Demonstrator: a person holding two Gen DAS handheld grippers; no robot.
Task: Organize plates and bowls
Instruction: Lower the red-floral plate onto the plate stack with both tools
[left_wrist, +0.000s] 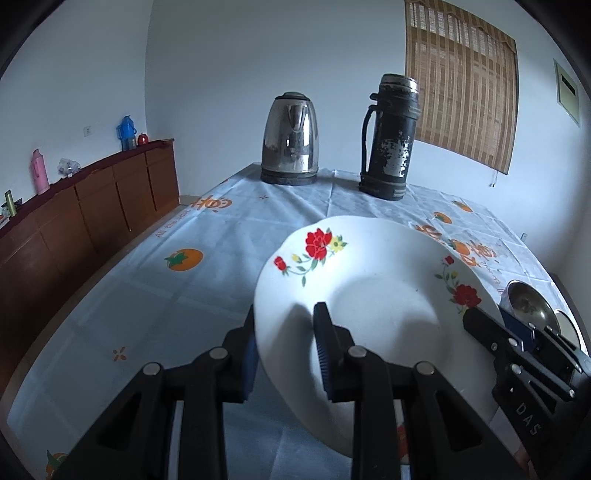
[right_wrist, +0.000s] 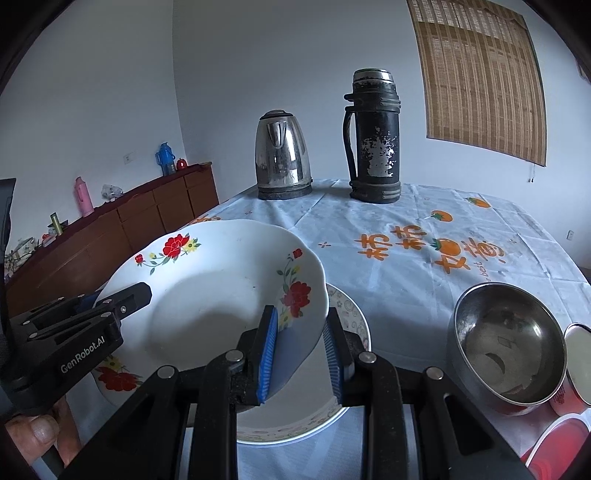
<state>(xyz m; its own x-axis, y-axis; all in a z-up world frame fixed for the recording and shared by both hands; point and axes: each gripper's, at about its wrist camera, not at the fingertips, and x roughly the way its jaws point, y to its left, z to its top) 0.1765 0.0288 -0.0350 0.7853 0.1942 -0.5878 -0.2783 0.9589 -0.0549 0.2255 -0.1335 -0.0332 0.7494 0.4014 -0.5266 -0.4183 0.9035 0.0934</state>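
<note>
While both grippers, left (left_wrist: 284, 354) and right (right_wrist: 301, 354), hold the flowered plate (right_wrist: 207, 295) with jaws pinching opposite rims, I fear uneven pulling could drop it onto the plate below (right_wrist: 351, 314).

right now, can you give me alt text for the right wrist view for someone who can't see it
Two hand-held grippers hold a white floral plate by opposite rims above a patterned plate: the right hand-held gripper at the near edge, the left hand-held gripper at the far-left edge. A steel bowl sits to the right; a kettle and black thermos stand at the back of the table.
</note>
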